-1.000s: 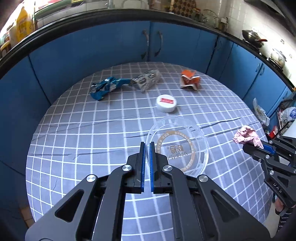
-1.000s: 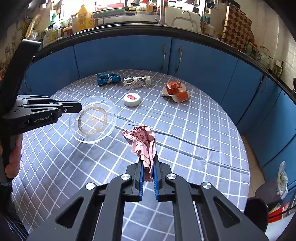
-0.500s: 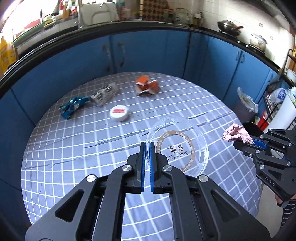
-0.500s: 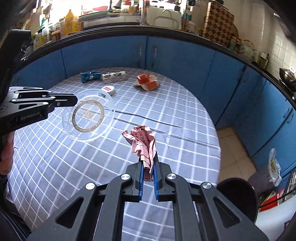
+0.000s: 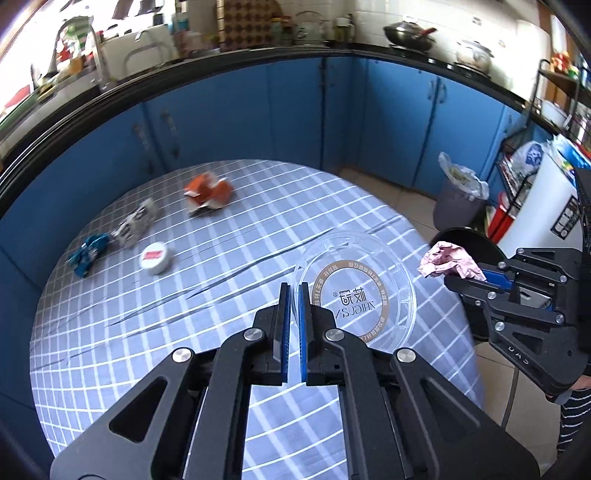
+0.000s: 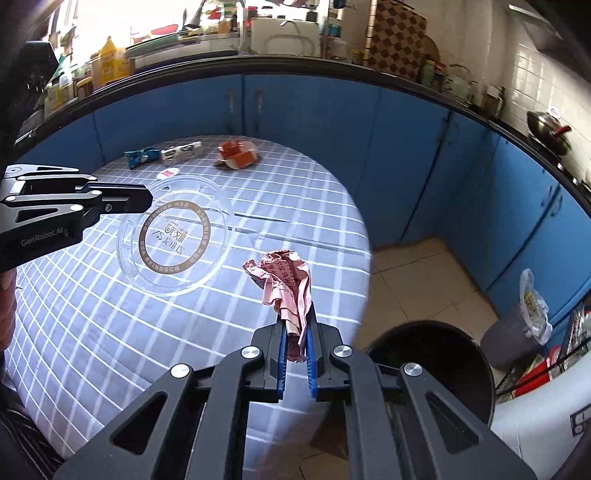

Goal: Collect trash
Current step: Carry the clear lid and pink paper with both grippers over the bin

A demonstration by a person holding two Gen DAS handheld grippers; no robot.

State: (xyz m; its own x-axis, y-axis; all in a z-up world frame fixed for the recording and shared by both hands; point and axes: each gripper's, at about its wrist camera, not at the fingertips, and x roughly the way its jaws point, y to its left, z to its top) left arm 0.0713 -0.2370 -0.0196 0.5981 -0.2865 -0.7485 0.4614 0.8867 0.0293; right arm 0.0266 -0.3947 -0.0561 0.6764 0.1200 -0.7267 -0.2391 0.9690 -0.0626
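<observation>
Right tongs (image 6: 295,325) clamp pink wrapper (image 6: 286,282); black bin (image 6: 436,365) below them.

- A home kitchen, lived in and cluttered.
- A long run of blue cabinets (image 5: 236,122) with metal handles curves round the room under a dark counter edge.
- On that counter stand a wok (image 5: 408,35) and a lidded pot (image 5: 472,55), side by side, as on a stove.
- A tap and sink area (image 6: 291,31) sits near a bright window, with a yellow bottle (image 6: 110,61) and jars beside it.
- The wall behind is white tile (image 6: 535,70); a checkered board (image 6: 397,35) leans against it.
- A round worktop (image 5: 110,332) wears a grey checked cloth.
- A grey bin (image 5: 458,195) lined with a plastic bag stands on the tiled floor (image 6: 417,273).
</observation>
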